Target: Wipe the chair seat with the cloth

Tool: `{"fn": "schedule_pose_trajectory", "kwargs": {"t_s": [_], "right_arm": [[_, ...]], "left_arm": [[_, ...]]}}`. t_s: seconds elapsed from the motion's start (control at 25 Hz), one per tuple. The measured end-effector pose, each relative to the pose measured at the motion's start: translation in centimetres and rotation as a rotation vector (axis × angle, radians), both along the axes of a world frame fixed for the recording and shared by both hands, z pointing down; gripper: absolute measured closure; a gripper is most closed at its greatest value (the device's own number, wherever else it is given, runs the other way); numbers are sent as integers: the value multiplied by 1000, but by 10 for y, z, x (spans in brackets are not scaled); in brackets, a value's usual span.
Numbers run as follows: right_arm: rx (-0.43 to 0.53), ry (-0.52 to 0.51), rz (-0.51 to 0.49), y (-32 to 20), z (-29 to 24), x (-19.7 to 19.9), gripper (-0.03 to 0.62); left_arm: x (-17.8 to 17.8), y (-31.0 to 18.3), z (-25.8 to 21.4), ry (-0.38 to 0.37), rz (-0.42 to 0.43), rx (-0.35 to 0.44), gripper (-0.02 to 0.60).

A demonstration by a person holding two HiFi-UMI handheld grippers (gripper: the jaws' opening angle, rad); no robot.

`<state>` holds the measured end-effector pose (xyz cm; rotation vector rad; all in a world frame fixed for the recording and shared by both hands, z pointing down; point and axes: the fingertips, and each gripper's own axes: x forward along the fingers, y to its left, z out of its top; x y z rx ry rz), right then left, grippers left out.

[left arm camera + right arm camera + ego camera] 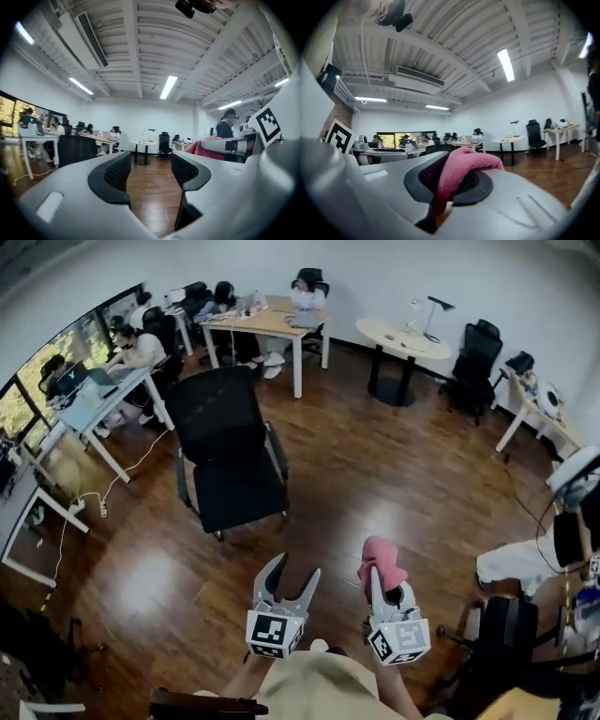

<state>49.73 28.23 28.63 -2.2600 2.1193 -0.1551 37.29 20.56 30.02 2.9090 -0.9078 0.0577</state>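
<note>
The black chair [228, 454] stands well ahead on the wood floor, its seat untouched; wiping not yet begun; the right gripper [383, 570] is clamped on the pink cloth [380, 559], raised; the left gripper [289, 583] is spread, empty.

Pink cloth [380, 557] bunched in right hand-held gripper [380, 577], black chair [239, 491] upright
</note>
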Motion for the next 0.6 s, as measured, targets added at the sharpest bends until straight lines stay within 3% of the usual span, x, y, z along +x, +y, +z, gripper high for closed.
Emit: {"fn": "schedule_pose_trajectory", "kwargs": {"t_s": [0.12,0.24,0.44,0.6], "right_arm": [[0,-32,-215,-63,8,-41,579],[-16,-60,-351,-108,17,-85,579],[-77,-48,-527,-169,50,-165,579],[-98,-21,-595,-224,62,-240,579]], "left_arm": [[-63,-37,6,-20,-230,-9,330],[-119,-60,12,-27,-383,-30,333],[-197,-95,35,-39,-541,-52,334],[-265,-143,36,-16,-597,-40,334]]}}
